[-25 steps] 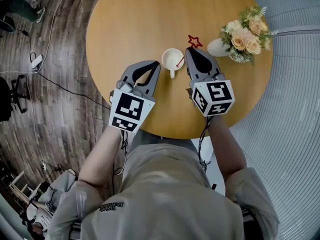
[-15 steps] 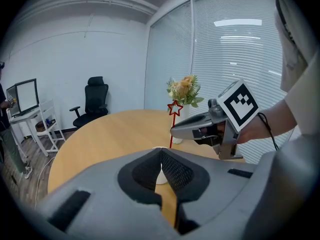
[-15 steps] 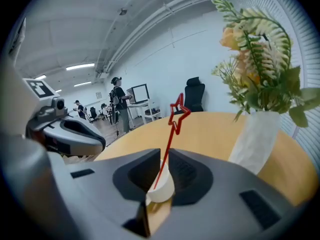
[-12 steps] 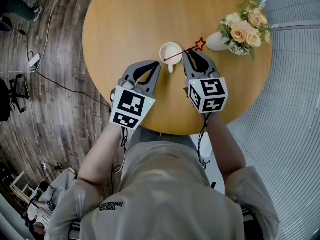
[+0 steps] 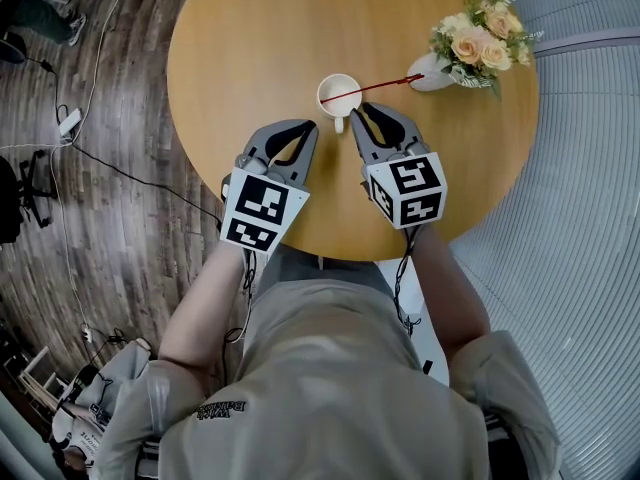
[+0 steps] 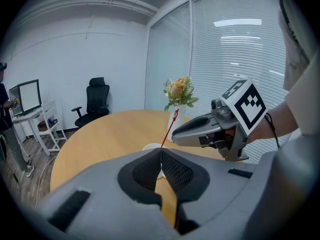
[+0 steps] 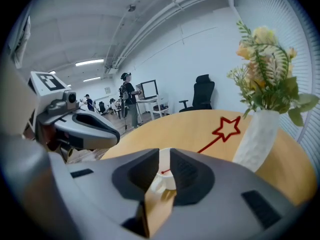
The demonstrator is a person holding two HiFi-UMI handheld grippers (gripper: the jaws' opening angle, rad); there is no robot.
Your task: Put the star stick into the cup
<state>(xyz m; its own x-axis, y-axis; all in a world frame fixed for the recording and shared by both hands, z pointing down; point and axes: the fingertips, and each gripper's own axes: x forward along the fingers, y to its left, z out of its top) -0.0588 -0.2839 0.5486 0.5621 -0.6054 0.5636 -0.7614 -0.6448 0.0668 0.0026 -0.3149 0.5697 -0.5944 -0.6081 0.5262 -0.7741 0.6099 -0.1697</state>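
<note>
The star stick (image 5: 370, 88) stands in the white cup (image 5: 340, 92) near the middle of the round wooden counter (image 5: 260, 48). One end is down inside the cup, the shaft leans over the rim, and the star end reaches toward the white vase (image 5: 432, 70) of flowers (image 5: 475, 43). In the head view the star is seen edge-on, as a thin red tip. The right gripper view shows the star stick (image 7: 207, 145) with its red outline plainly, just beside the vase (image 7: 255, 139). Whether they touch I cannot tell.

The left claw (image 5: 308, 128) hovers over the counter on the person's side of the cup, apart from it. The left gripper view settles what the head view leaves unclear: the left claw (image 6: 161, 151) is pressed together at the tips with nothing between. A sliver of the cup (image 6: 150, 146) shows just past them, and the stick (image 6: 168, 131) rises beyond.

The right claw (image 5: 368, 116) is near the cup, to its right. In its own view the right claw (image 7: 165, 154) is narrowly spread and holds nothing. Through the gap the cup (image 7: 165, 176) shows beyond the tips, handle toward the camera, with the stick's lower end inside.

Each gripper view also catches the other gripper from the side. Only these two views show the room behind: an office chair (image 6: 95, 96) and window blinds (image 6: 240, 49). Only the head view shows the plank floor (image 5: 110, 168).
</note>
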